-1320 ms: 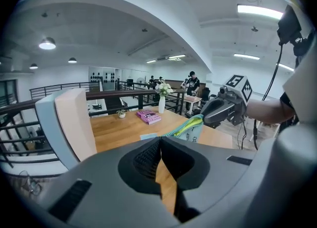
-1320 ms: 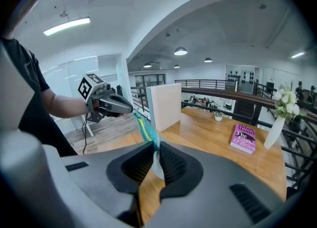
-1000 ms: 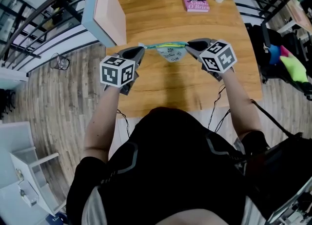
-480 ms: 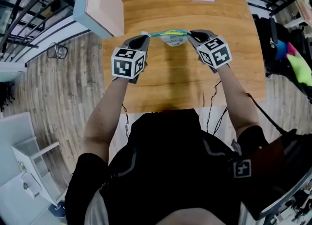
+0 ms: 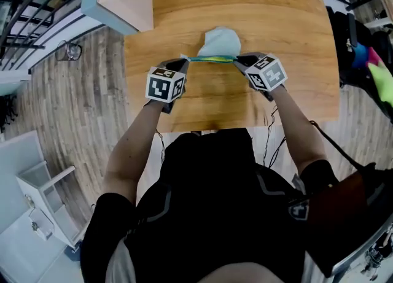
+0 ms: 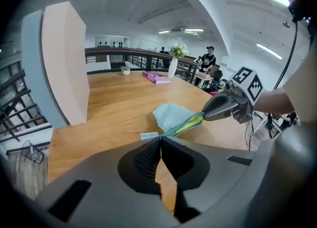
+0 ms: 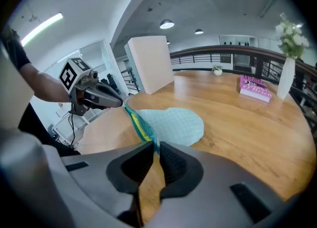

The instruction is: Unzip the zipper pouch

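Head view looks down on the person's forearms reaching over a wooden counter, a claw in each hand. The zipper pouch is between the two claws. Its pale blue-green body spreads over the counter on the far side of them, and its zipper is stretched in a straight line from one claw to the other.

The left claw is fully closed. In the left gripper view its jaws meet on the zipper's near end, with a small pale tab sticking out just left of the tips. From there the green and yellow zipper runs up and right to the right claw, and the pouch lies just beyond it.

The right claw is pinched nearly together on the other end. In the right gripper view its jaws clamp the zipper, which leads up and left to the left claw. The pouch's body lies flat just ahead of the jaws. Whether the pull itself is in this grip cannot be told.

Well beyond both claws a pink book lies near a white vase. A tall pale box stands upright to the left.
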